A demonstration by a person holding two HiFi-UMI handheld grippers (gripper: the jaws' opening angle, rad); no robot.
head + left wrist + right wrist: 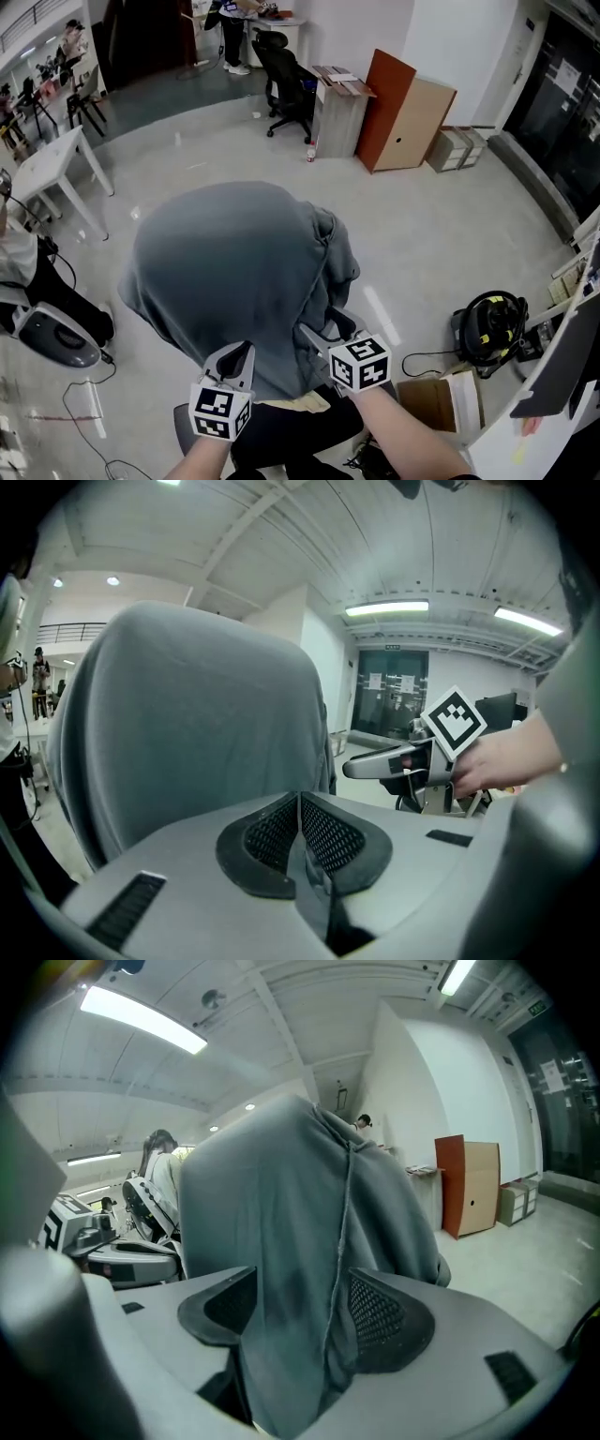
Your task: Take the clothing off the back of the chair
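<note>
Hanging over the chair [281,439], the grey sweatshirt [234,272] runs between the wide-apart pads [384,1312] of the right claw [319,1309] (neither pressing it), while the left claw [300,803] is clenched on a thin fold at its hem.

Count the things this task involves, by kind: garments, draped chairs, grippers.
Grey garment: 1
Draped chair: 1
Grippers: 2, the left gripper and the right gripper
Total: 4
</note>
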